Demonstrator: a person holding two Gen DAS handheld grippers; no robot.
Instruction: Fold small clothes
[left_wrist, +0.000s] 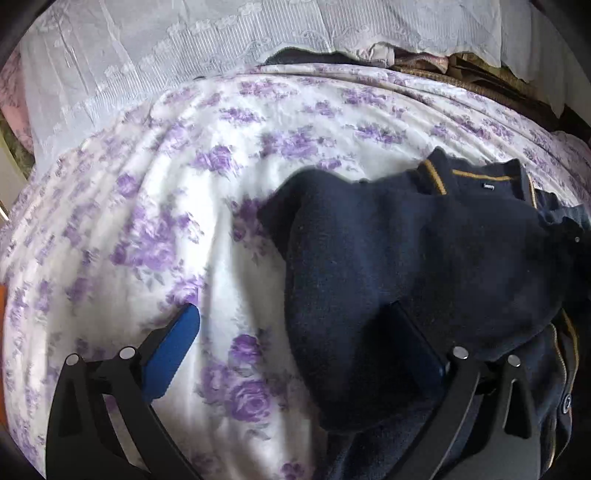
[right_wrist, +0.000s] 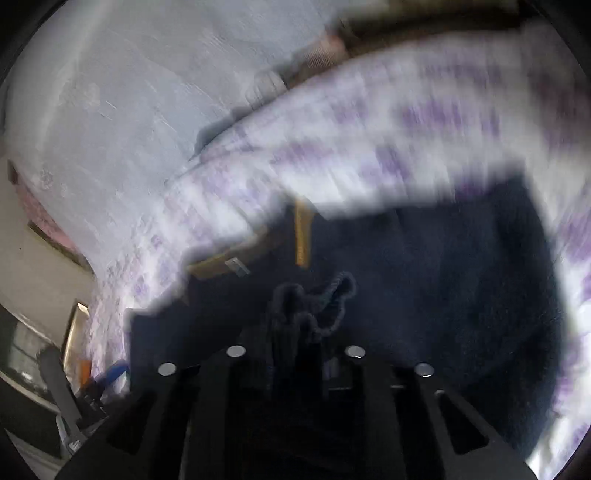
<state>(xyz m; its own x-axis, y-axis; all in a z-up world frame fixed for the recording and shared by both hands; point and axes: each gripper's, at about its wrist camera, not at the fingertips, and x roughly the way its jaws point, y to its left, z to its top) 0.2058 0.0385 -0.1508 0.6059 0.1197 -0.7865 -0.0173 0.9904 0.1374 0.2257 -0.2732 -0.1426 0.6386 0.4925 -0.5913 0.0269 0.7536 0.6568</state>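
One small white label (left_wrist: 488, 187) sits inside the collar of the navy top (left_wrist: 406, 266), and its lettering is too tiny for you to read. Your right camera catches the same label as a pale blurred tag, also unreadable.

Your top lies crumpled on the floral bedsheet (left_wrist: 155, 192), toward the right of your left view, its collar edged with a mustard stripe (left_wrist: 476, 173) and pointing away from you. A button (left_wrist: 567, 400) shows on the placket at the far right, partly cut off by the lens edge.

Your left gripper (left_wrist: 295, 354) is spread wide. Its left blue finger (left_wrist: 173, 354) rests over bare sheet; its right finger is mostly buried under a fold of navy cloth, so only a dark sliver shows. Nothing is pinched between them.

Your right gripper (right_wrist: 295, 332) is clenched on a bunched ridge of the top's fabric, which stands up between the nearly closed fingers. That whole view is smeared by motion, and the finger pads are lost in shadow against the dark cloth.

Lace curtain (left_wrist: 147, 55) hangs behind the bed; some folded fabrics beyond it are hard to make out.
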